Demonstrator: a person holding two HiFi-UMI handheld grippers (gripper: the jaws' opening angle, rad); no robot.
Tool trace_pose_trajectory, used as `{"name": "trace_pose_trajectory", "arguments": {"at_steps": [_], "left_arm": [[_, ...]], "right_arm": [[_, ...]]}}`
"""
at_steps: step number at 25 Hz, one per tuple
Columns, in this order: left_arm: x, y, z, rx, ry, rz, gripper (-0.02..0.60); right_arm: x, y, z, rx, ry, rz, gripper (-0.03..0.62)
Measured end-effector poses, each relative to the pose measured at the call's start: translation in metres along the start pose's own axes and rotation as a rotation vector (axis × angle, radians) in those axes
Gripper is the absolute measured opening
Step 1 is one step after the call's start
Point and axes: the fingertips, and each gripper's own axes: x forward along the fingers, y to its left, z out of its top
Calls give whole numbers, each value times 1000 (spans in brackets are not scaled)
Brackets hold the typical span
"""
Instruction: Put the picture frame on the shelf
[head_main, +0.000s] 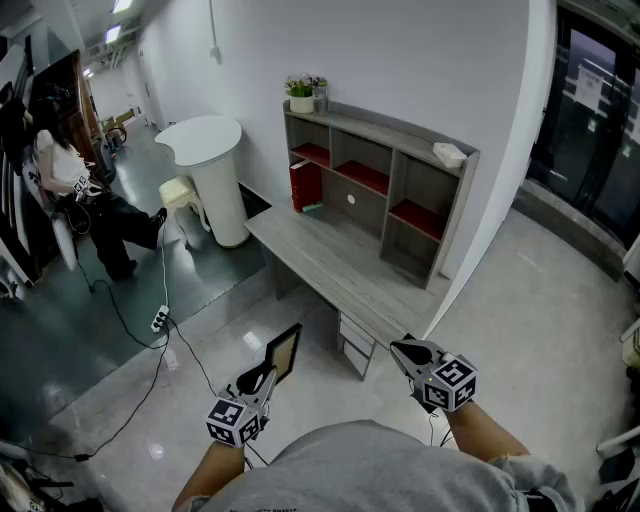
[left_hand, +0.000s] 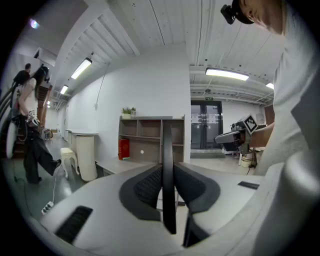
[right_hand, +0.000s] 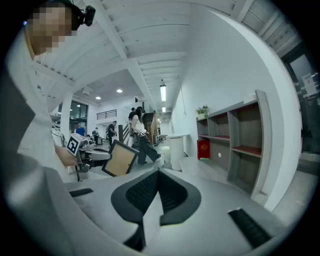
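Inside shelf compartment, red book

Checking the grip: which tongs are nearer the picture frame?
Left. The left tongs are clamped on the picture frame; the right tongs, shut and empty, sit apart to its right.

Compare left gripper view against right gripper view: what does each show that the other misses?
Only the left gripper view: the picture frame edge-on, clamped in the left claw, and the right claw seen from outside.
Only the right gripper view: the frame's tan face with the left claw holding it, and the right claw's own jaws closed on nothing.
Both: the shelf with the red book, the plant on top, and the white round table.
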Motion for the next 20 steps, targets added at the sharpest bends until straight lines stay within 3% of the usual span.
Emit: {"name": "trace_pose_trajectory", "arguments": {"at_steps": [6,11,15,20], "left_arm": [[-5,-12,-4,12,4,-23,84],[5,-16,19,-24,-72,-102,87],[-1,-18,10,-89,-54,-107,87],[8,-19,27,-112,-88,-119,87]], "right_arm": [[-5,6,-5,5,10,6,5],[-10,-1,15,-33,-25,-8,5],[-9,1,-11,16,10,3,5],[-13,-3,-5,13,-3,15,5]]}}
